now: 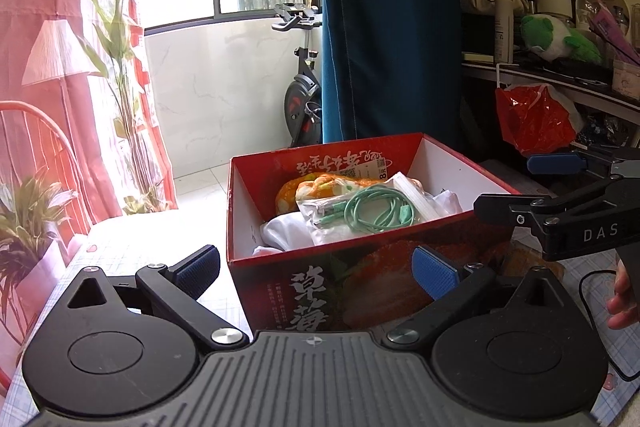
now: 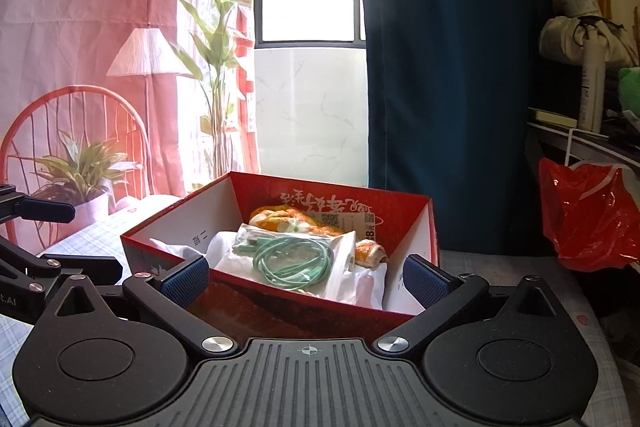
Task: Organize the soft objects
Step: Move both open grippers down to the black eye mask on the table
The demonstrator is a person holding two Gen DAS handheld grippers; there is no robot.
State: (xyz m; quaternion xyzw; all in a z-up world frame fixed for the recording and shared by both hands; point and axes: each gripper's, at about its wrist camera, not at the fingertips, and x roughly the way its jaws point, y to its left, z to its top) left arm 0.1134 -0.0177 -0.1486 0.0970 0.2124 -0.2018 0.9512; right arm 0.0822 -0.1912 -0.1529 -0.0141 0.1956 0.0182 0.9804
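Observation:
A red cardboard box (image 1: 368, 267) (image 2: 280, 187) stands open on the checked tablecloth. Inside lie an orange floral cloth (image 1: 316, 185) (image 2: 288, 221), a clear bag with a mint-green cable (image 1: 372, 213) (image 2: 292, 259) and a white cloth (image 1: 288, 233) (image 2: 176, 249). My left gripper (image 1: 318, 273) is open just in front of the box's near wall, holding nothing. My right gripper (image 2: 306, 283) is open too, close to the box's near wall, with nothing in it. In the left wrist view, the right gripper (image 1: 532, 187) hangs beside the box's right corner.
A red plastic bag (image 1: 532, 119) (image 2: 588, 219) hangs from a cluttered shelf at the right, where a green plush toy (image 1: 556, 39) lies. A blue curtain (image 1: 388, 27) and an exercise bike (image 1: 304, 99) stand behind the box. A black cable (image 1: 592, 291) trails by the person's fingers (image 1: 624, 291).

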